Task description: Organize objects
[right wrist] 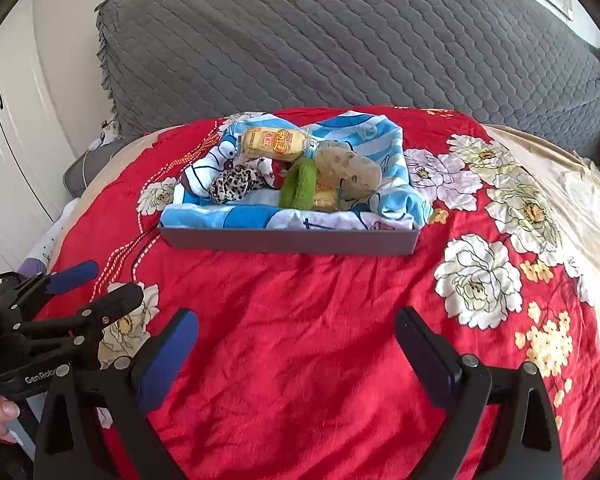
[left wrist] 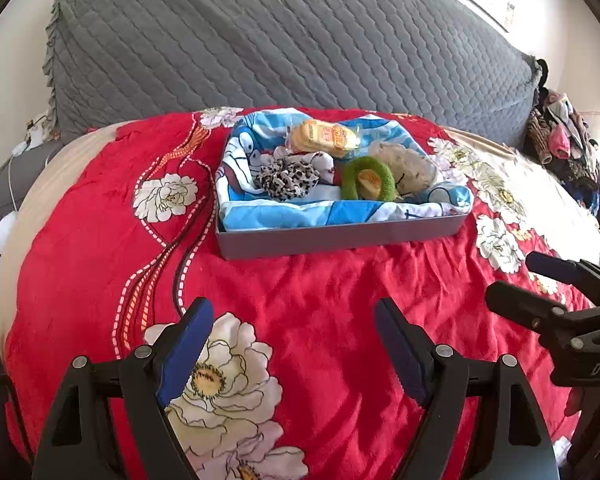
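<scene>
Sorting looks to be between steps: both tools hang back from the grey box (left wrist: 340,236), which sits on the red flowered bedspread (left wrist: 300,300) toward the quilted grey pillow (left wrist: 260,40), well apart from either tool. The left hand-held gripper (left wrist: 294,344) is spread wide and holds nothing; the right hand-held gripper (right wrist: 296,350) is likewise released and empty, its blue-padded fingers (right wrist: 168,356) over bare bedspread on the near side of the box.

Inside the box a blue-and-white cartoon cloth (left wrist: 284,212) is bunched as a lining, spilling over the far rim. On it lie a leopard-print scrunchie (left wrist: 284,180) toward the box's left half, a green scrunchie (left wrist: 366,176) just beside it to the right, tilted up on edge with a small yellow wrapped item (left wrist: 370,180) showing through its ring, a pale lumpy bag (left wrist: 410,164) touching the green one on its right, and a yellow snack packet (left wrist: 324,136) at the far side, resting partly on the cloth's fold.

Judging by this, everything small is already gathered in the box, so the task seems well along; what remains may be tidying the contents or the cloth. Any next move would call for reaching forward over the near wall and descending onto one soft item without dragging the loose cloth along.
</scene>
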A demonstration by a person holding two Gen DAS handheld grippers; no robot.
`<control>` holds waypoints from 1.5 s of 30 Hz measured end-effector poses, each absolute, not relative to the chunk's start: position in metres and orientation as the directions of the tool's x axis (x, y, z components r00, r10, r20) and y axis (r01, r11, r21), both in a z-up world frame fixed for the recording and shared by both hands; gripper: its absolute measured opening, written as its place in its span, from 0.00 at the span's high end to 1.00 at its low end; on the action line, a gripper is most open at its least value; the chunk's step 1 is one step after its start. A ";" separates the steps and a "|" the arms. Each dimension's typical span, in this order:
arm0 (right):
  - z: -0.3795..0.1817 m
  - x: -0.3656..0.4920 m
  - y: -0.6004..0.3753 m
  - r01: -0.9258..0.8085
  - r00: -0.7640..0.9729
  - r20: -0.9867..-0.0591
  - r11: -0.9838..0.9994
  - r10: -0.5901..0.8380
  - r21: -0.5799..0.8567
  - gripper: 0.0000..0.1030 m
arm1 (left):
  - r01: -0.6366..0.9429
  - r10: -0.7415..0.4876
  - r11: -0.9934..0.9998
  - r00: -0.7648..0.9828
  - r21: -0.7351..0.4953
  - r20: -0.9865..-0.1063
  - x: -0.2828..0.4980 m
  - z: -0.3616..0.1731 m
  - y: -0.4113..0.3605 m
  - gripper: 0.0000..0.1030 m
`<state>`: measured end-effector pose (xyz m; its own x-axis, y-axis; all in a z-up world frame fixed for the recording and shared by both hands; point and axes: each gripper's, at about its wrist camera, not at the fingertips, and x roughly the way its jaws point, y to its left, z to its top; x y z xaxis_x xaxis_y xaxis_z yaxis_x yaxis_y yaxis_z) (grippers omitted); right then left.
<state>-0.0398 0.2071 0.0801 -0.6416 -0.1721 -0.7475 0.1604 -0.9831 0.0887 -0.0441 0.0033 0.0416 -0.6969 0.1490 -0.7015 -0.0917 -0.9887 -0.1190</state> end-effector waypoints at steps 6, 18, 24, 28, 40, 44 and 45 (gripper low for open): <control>0.074 -0.028 0.206 0.164 -0.644 -0.747 -0.984 -0.165 0.076 0.04 | -0.091 0.146 -0.989 -0.698 -0.116 -0.701 -0.035 0.042 0.002 0.19; 0.061 -0.021 0.206 0.167 -0.631 -0.757 -0.983 -0.167 0.078 0.04 | -0.080 0.134 -0.991 -0.691 -0.109 -0.710 -0.029 0.027 0.004 0.19; 0.054 -0.024 0.207 0.161 -0.622 -0.764 -0.983 -0.170 0.088 0.04 | -0.095 0.140 -0.990 -0.687 -0.103 -0.713 -0.029 0.021 0.009 0.19; 0.048 -0.024 0.205 0.168 -0.613 -0.772 -0.982 -0.171 0.084 0.04 | -0.102 0.143 -0.990 -0.679 -0.101 -0.720 -0.029 0.016 0.011 0.19; 0.038 -0.025 0.207 0.158 -0.599 -0.783 -0.983 -0.167 0.090 0.04 | -0.094 0.141 -0.990 -0.673 -0.106 -0.726 -0.033 0.007 0.011 0.19; 0.038 -0.025 0.206 0.161 -0.598 -0.783 -0.983 -0.171 0.092 0.04 | -0.100 0.142 -0.990 -0.672 -0.100 -0.726 -0.033 0.005 0.013 0.19; 0.038 -0.025 0.206 0.161 -0.599 -0.783 -0.983 -0.171 0.091 0.04 | -0.100 0.142 -0.990 -0.672 -0.100 -0.727 -0.033 0.005 0.014 0.19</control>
<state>-0.0252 0.2056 0.0384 -0.5987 -0.1711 -0.7825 0.1615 -0.9826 0.0913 -0.0333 0.0135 0.0049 -0.6722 0.1417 -0.7267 -0.1003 -0.9899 -0.1002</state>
